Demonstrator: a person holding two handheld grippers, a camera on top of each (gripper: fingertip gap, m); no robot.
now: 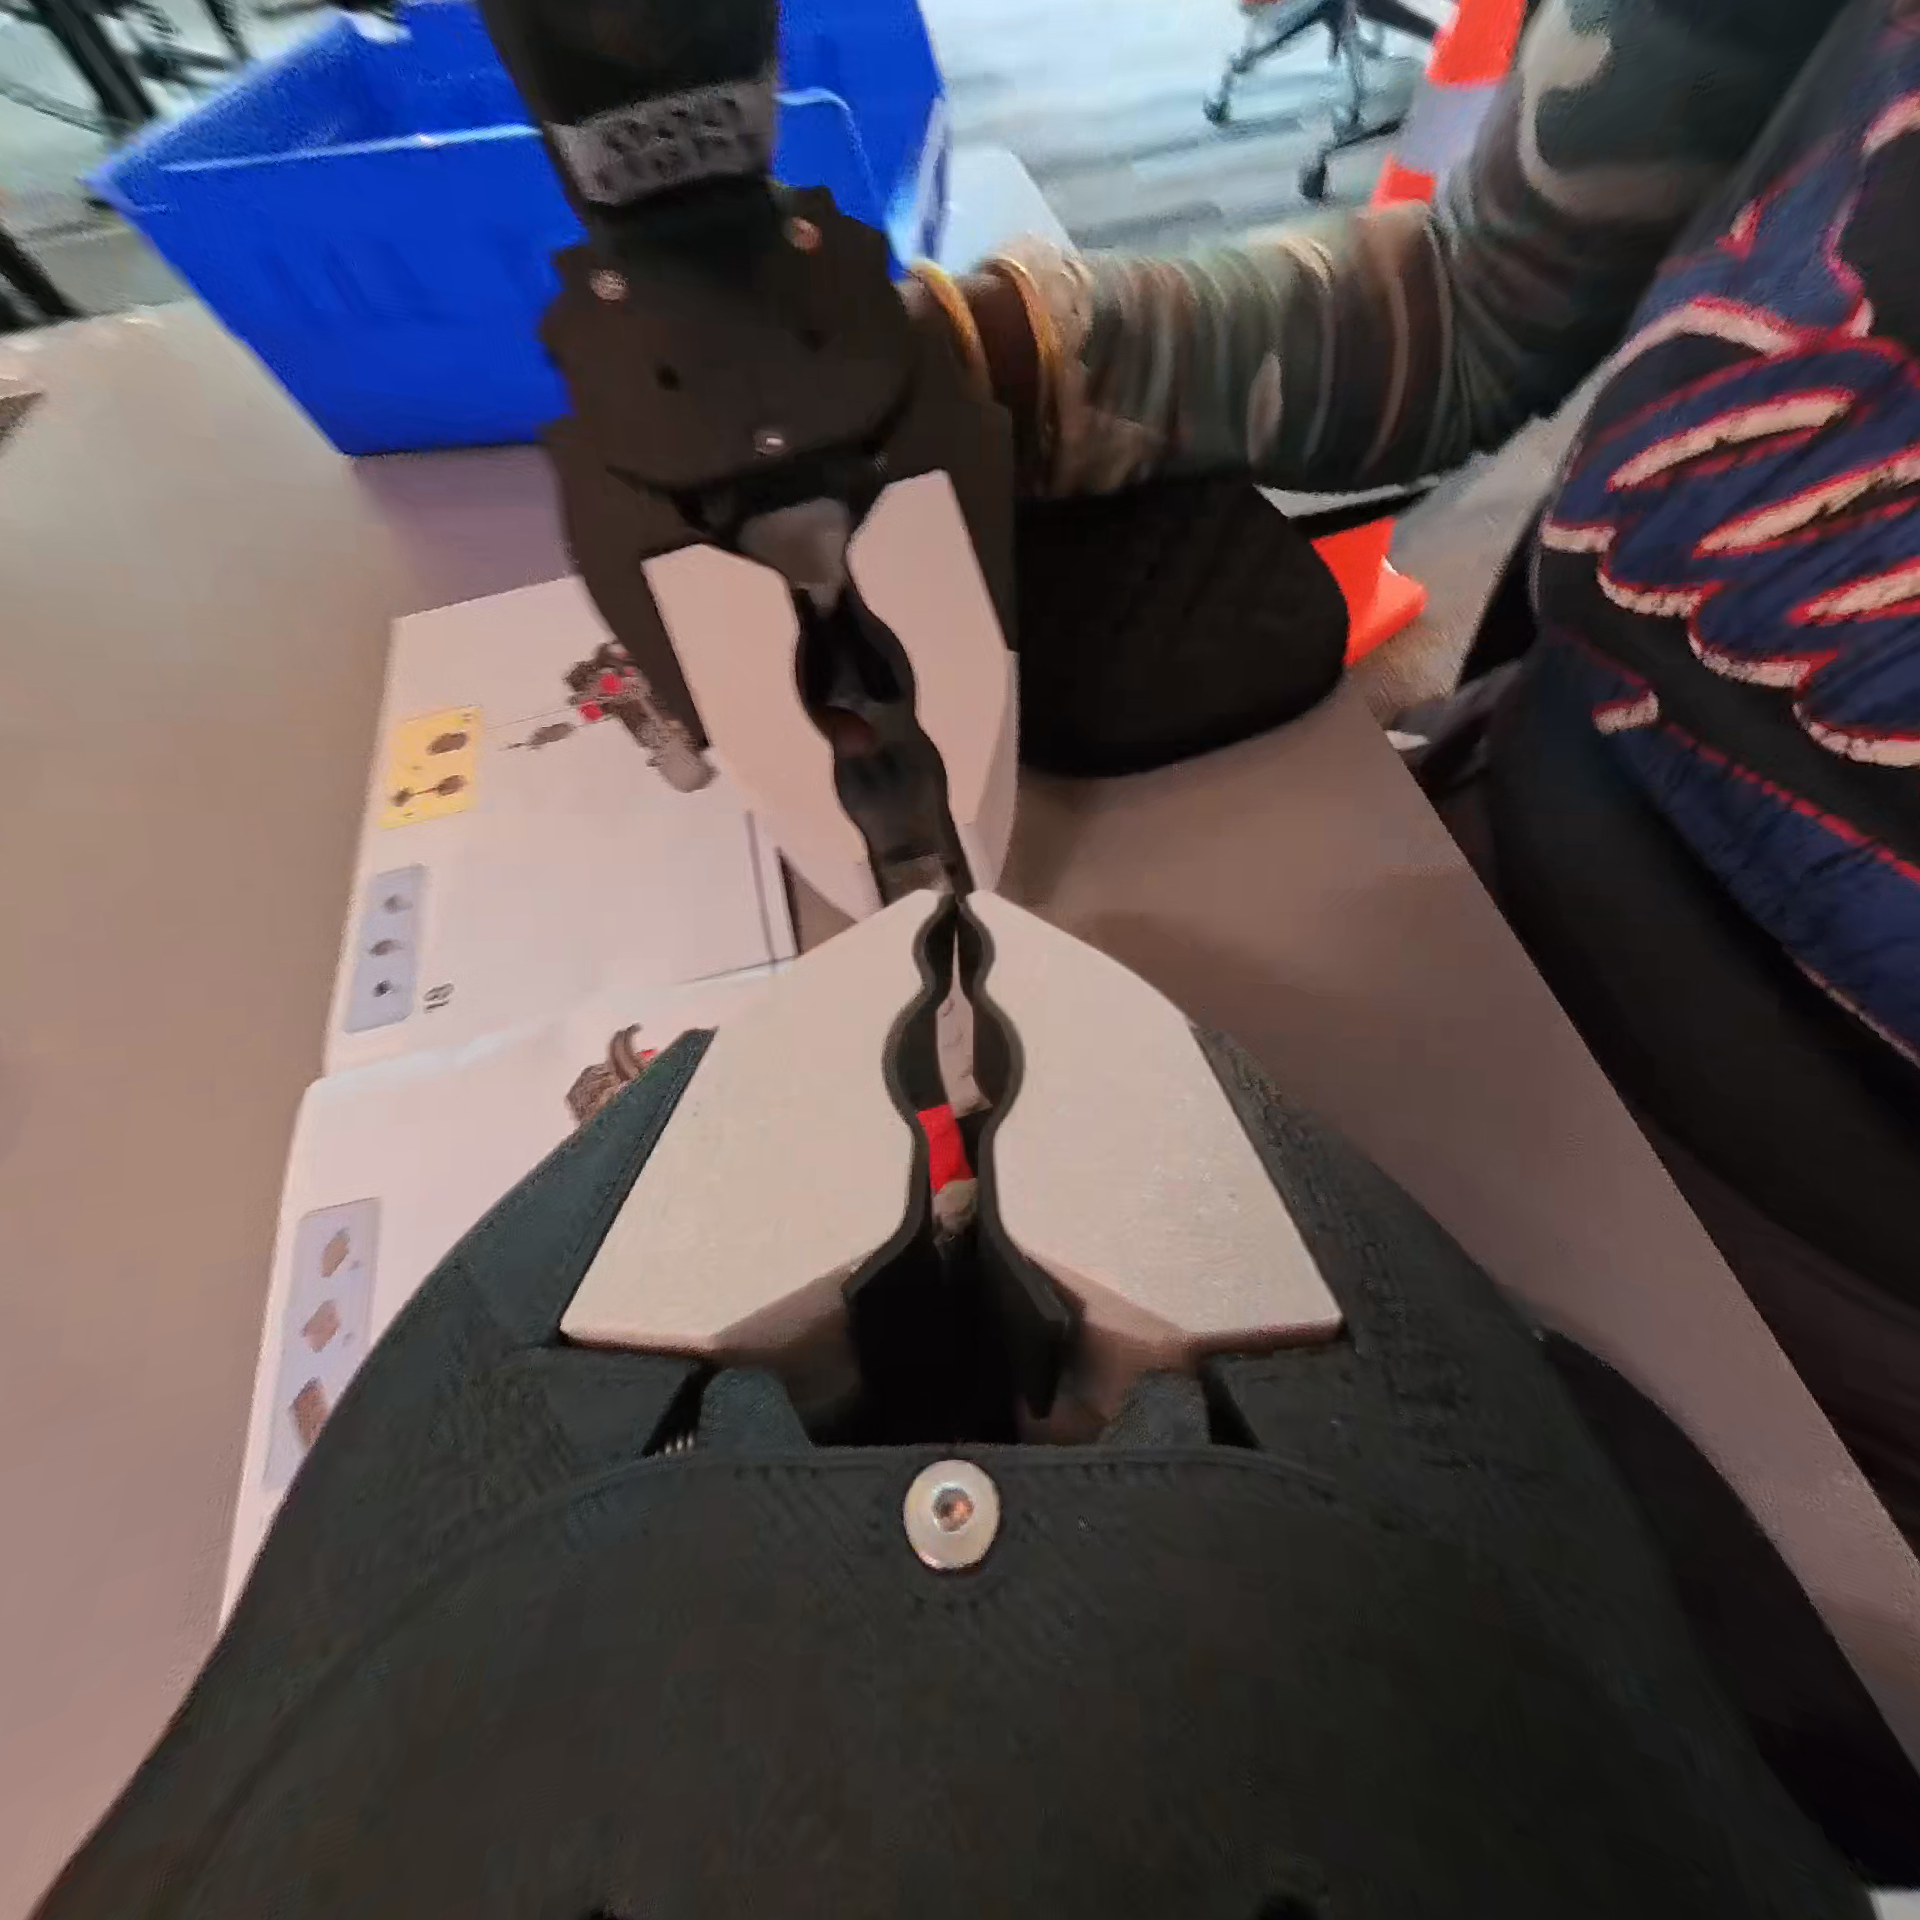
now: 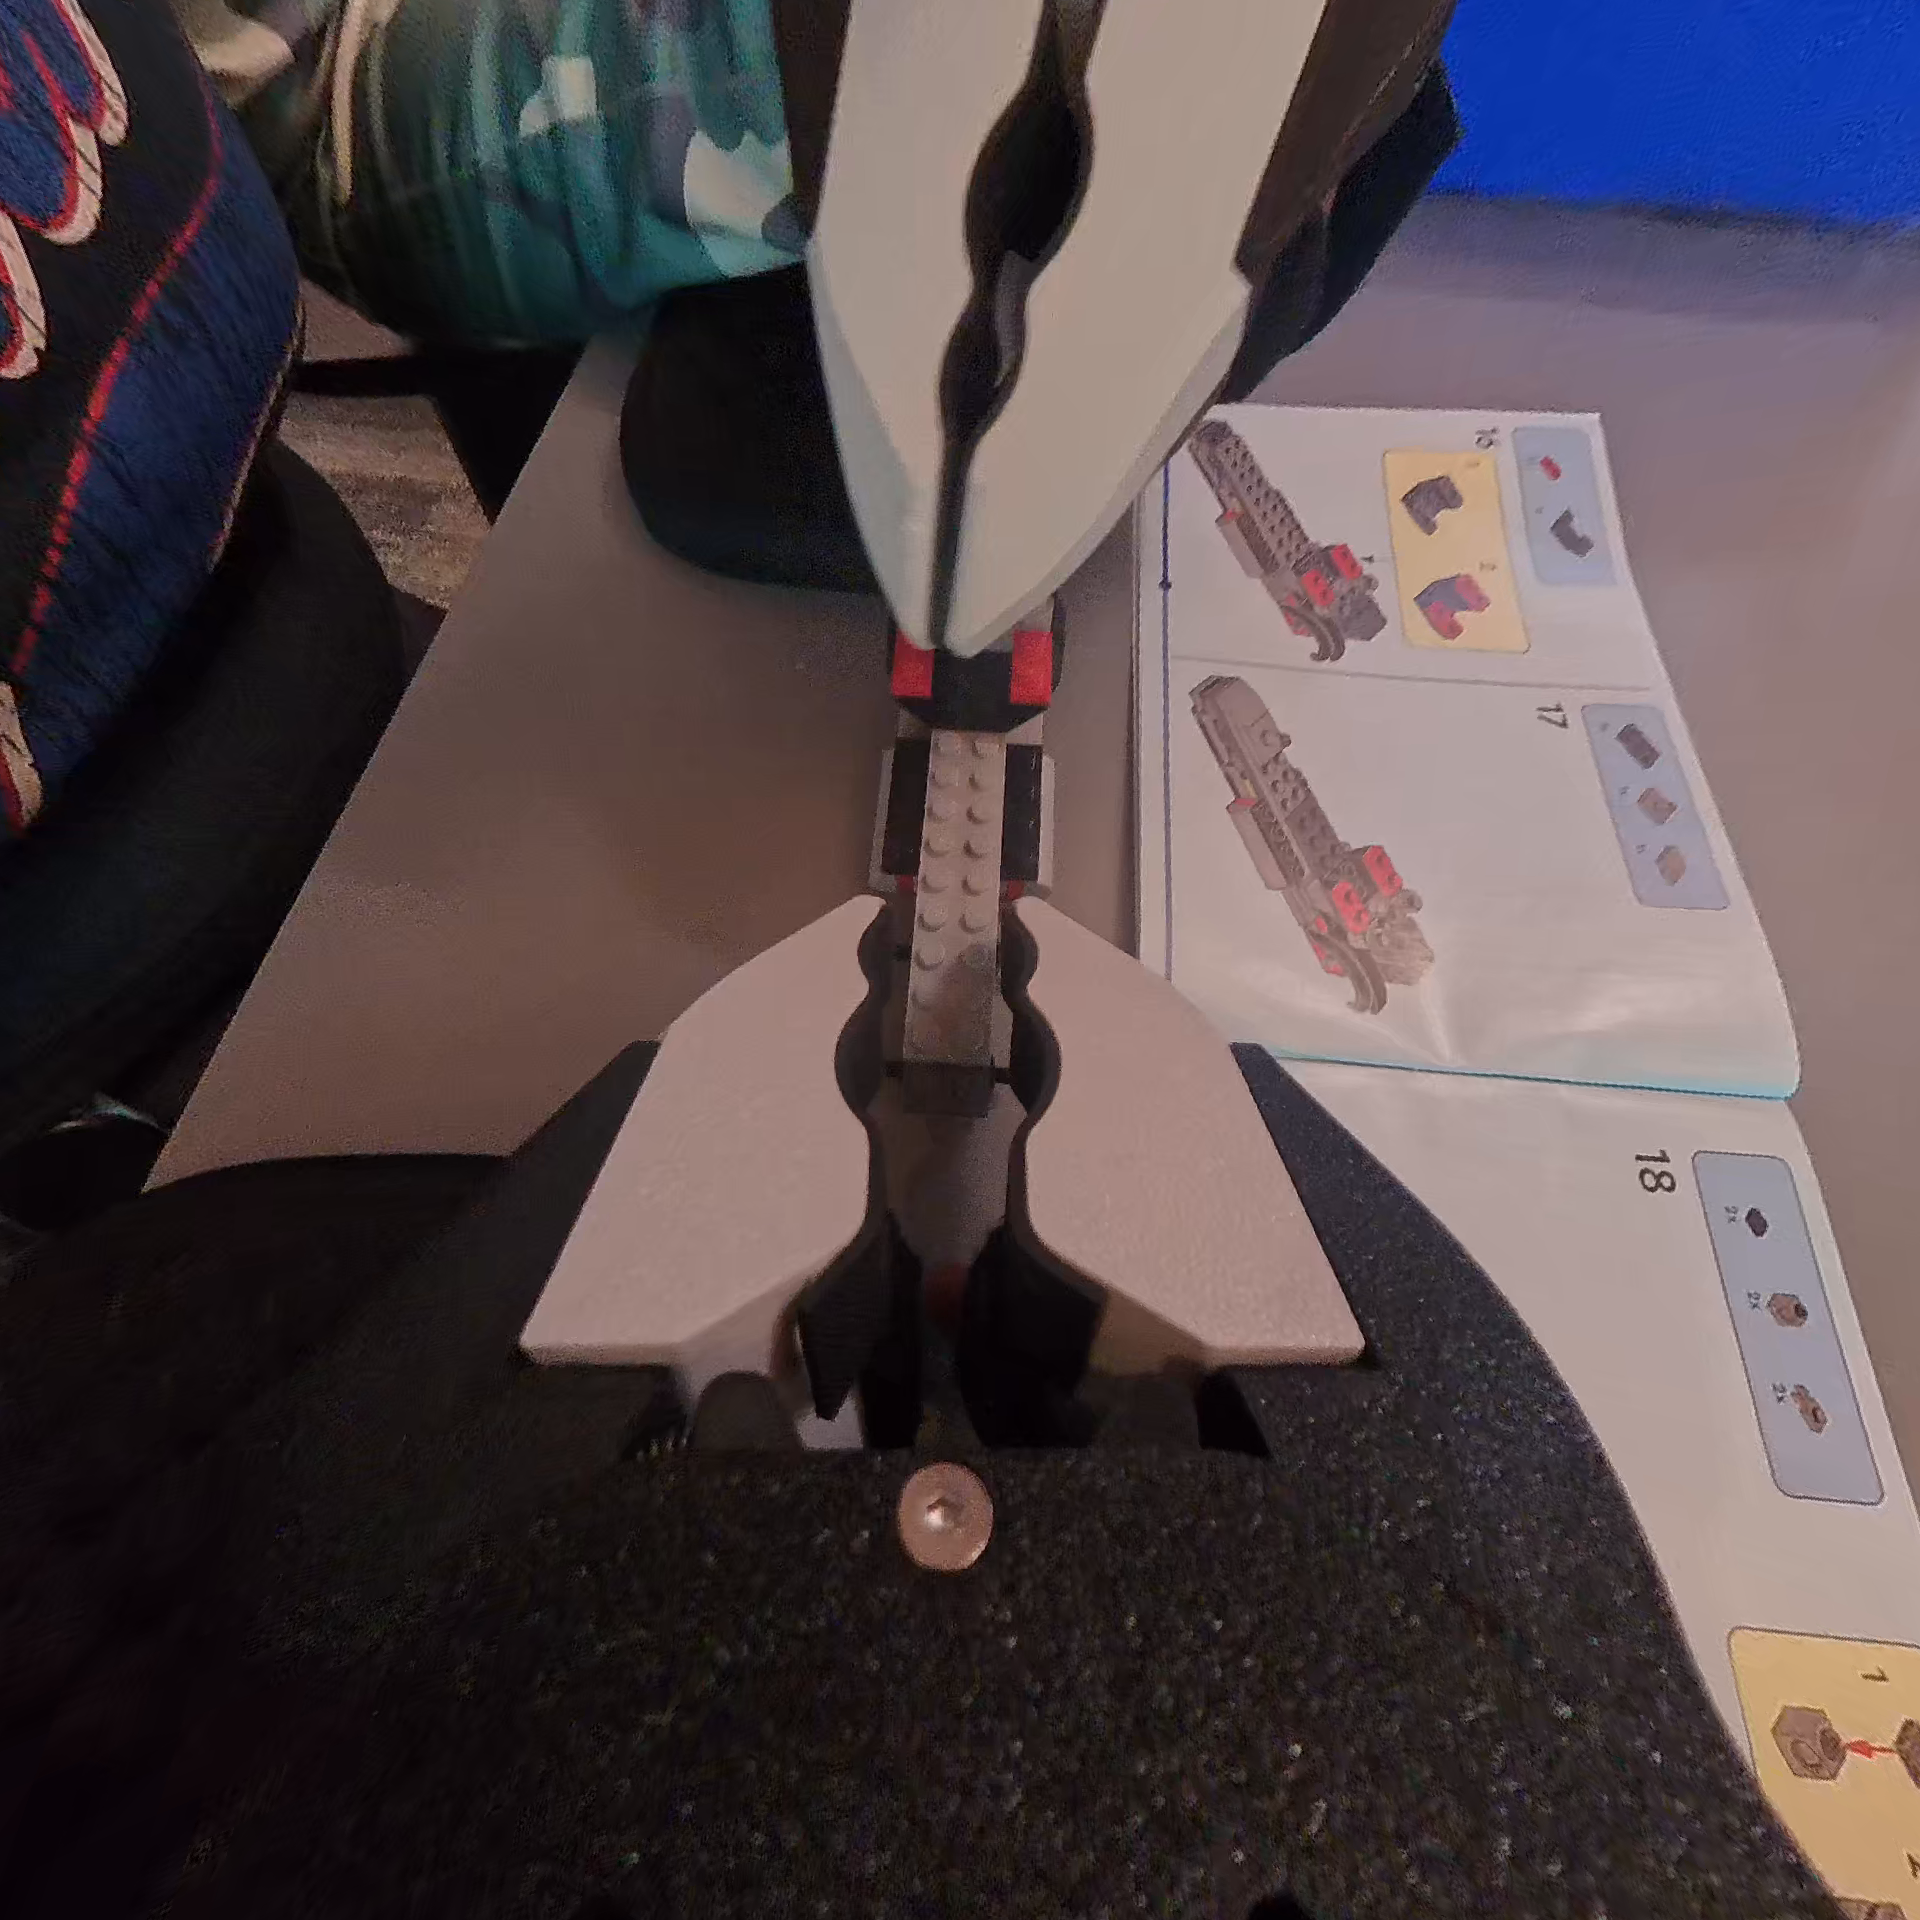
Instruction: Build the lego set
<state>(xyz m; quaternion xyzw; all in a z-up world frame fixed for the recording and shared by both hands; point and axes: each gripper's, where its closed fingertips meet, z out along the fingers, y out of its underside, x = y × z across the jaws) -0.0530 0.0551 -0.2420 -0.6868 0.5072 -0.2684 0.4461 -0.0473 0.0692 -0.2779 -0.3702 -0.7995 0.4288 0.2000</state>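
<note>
A long grey and black lego model (image 2: 961, 821) with red bricks at its far end is held in the air between both grippers, over the grey table (image 2: 623, 779). My right gripper (image 2: 954, 906) is shut on the model's near grey end. My left gripper (image 2: 940, 639) comes in from the top and is shut on the red and black end. In the left wrist view, my left gripper (image 1: 956, 914) is closed with a red part of the model (image 1: 940, 1143) showing between its fingers. The right gripper (image 1: 925, 883) meets it tip to tip from above. Most of the model is hidden there.
An open instruction booklet (image 2: 1455, 831) lies on the table beside the model, and also shows in the left wrist view (image 1: 561, 831). A blue bin (image 1: 395, 291) stands at the back. A person's camouflage sleeve (image 1: 1351, 343) and torso are at the table edge. An orange cone (image 1: 1371, 592) stands beyond. The gap from one gripper's tips to the other's is roughly 5 cm.
</note>
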